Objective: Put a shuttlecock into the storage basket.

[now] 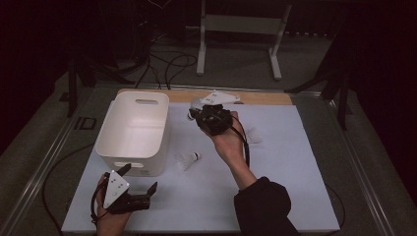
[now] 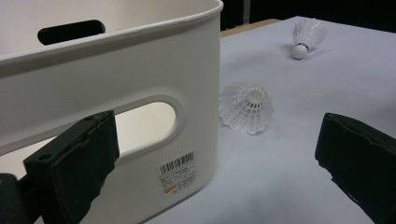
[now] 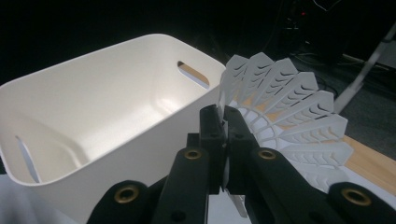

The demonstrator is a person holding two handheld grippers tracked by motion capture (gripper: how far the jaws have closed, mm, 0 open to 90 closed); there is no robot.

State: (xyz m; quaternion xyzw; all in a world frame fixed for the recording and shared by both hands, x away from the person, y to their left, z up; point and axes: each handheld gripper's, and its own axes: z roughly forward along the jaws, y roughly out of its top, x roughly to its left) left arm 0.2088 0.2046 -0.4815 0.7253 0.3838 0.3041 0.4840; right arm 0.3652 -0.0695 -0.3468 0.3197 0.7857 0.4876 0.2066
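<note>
Right claw point(image 3: 223, 135) clamped, left claw point(image 1: 142, 181) agape

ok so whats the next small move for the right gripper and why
Probably carry it left over the white bin and open there. The right gripper is shut on a shuttlecock by its skirt edge, beside the bin's rim rather than above the hollow. Two more shuttlecocks lie on the mat.

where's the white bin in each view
High view: the white bin sits left of centre on the white mat, ahead of the left gripper.
Left gripper view: its near wall with the handle slot and barcode label takes up the left half.
Right gripper view: left and centre, open top showing.
Shared landmark: the bin's handle slots.
</note>
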